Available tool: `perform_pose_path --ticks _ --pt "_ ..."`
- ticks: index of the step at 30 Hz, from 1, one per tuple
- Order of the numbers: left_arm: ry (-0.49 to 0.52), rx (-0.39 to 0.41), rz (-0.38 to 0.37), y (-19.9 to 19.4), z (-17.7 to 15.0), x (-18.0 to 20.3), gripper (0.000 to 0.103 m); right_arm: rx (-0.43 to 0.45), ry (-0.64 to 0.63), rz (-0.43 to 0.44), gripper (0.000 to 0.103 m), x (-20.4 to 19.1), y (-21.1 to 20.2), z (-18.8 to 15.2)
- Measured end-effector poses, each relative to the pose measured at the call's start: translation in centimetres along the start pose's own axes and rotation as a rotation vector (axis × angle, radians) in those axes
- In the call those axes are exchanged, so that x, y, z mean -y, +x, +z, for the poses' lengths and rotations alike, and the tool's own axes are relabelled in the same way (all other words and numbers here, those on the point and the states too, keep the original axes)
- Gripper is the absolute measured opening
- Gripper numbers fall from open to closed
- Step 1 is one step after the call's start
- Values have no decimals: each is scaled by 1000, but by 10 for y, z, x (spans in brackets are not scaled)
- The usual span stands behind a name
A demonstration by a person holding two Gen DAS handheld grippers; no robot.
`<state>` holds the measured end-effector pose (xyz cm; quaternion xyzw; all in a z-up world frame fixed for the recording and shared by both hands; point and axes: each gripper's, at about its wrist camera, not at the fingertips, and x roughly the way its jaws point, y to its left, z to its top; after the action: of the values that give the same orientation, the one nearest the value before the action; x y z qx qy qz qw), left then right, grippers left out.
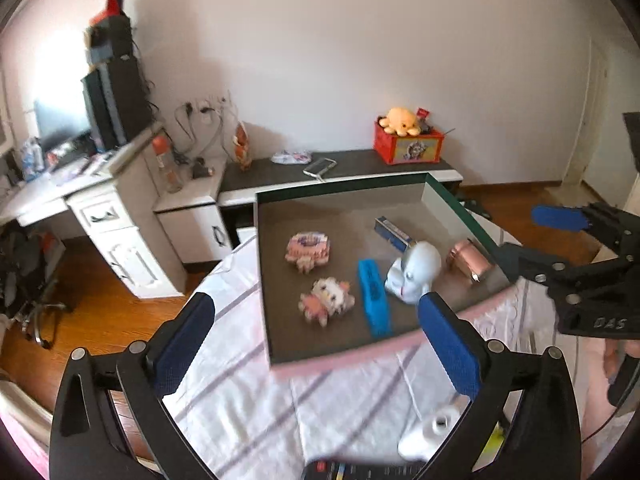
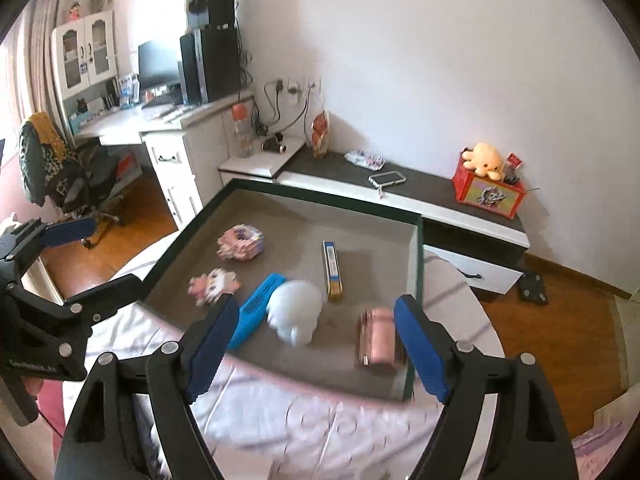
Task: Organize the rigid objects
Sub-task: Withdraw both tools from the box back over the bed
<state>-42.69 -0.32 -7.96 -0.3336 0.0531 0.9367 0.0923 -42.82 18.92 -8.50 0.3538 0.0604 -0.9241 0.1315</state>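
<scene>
A bed [image 1: 248,408] with a pale striped cover carried a shallow dark-lined tray [image 1: 280,344], which lay ahead of both grippers' fingers. Just beneath the left gripper's right finger lay a white object [image 1: 424,436], blurred, perhaps a small bottle.

My grippers' pads [image 1: 452,348] look matt blue and finely textured, on black plastic arms. The tray [image 2: 414,264] floor appears matt grey. The white figurine [image 2: 294,312] looks glossy, the pink case [image 2: 378,336] metallic, and the bedsheet [image 1: 248,408] is wrinkled cloth.
</scene>
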Motion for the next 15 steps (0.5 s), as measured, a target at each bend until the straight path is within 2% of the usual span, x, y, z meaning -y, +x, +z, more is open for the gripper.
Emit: perform_pose_path --ticks 4,8,12,15 --pt "-11 48 24 -37 -21 8 103 46 39 34 83 -4 -33 -23" --pt "-11 110 76 -74 -42 21 103 119 34 -9 83 -18 -66 -44" --pt "-47 159 88 -106 -63 31 103 159 63 16 84 -26 -92 -69" --pt "-78 179 92 -122 -74 34 103 190 64 -27 84 -33 -109 -82"
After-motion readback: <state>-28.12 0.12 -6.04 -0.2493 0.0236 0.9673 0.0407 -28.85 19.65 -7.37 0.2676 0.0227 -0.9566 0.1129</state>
